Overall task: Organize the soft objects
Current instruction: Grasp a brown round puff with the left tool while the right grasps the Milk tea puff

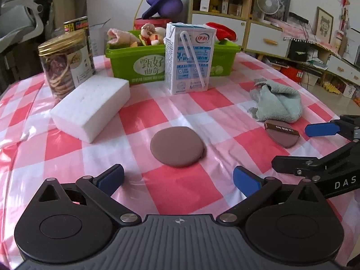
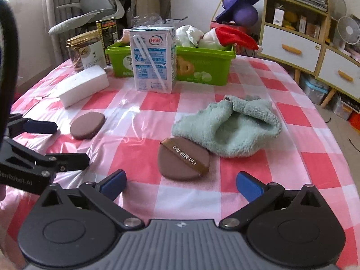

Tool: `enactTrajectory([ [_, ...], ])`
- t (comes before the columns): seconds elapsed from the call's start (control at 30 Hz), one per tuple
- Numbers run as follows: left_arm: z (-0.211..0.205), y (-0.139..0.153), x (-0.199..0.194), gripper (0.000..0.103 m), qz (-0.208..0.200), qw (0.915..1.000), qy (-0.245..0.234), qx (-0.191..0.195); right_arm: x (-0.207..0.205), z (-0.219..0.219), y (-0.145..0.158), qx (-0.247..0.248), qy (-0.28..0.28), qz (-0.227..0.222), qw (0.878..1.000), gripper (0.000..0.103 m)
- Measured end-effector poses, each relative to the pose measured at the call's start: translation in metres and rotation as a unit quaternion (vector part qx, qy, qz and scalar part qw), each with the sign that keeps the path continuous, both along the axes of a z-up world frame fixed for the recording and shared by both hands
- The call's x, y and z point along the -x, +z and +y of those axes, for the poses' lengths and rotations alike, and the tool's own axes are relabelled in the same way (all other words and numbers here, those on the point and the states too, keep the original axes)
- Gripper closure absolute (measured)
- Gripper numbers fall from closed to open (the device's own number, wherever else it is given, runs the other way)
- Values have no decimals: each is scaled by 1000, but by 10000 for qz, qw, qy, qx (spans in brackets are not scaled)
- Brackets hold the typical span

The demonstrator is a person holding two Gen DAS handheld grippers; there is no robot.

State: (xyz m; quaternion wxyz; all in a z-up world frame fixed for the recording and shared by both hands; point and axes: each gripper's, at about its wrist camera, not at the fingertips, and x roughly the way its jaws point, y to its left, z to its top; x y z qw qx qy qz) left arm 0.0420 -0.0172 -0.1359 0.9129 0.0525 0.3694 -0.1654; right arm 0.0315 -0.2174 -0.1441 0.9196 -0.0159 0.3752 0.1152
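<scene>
A round brown puff [image 1: 177,146] lies on the checked cloth just ahead of my open, empty left gripper [image 1: 178,181]; it also shows in the right wrist view [image 2: 87,125]. A drop-shaped brown puff with a strap [image 2: 183,158] lies just ahead of my open, empty right gripper [image 2: 181,185]; it also shows in the left wrist view [image 1: 282,133]. A crumpled mint towel [image 2: 231,127] lies beside it, touching it. A white foam block [image 1: 90,108] lies at the left. A green bin [image 1: 139,61] at the back holds plush toys [image 1: 150,34].
A milk carton [image 1: 188,58] stands in front of the bin. A cookie jar [image 1: 64,64] and a dark tin [image 1: 76,25] stand at the back left. The table's right edge [image 2: 326,121] drops to the floor by shelves and drawers [image 2: 292,47].
</scene>
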Motion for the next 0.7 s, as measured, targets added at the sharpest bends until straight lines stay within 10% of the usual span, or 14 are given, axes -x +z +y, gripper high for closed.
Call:
enactTrajectory([
  [0.37,2,6,-14,18,156,9997,130,150,-8,0,4,28,11,217,9998,22],
  [0.7,5,12,-19,46,215,9991,256,246,-8,2,12,-23,219,144,9997,65],
])
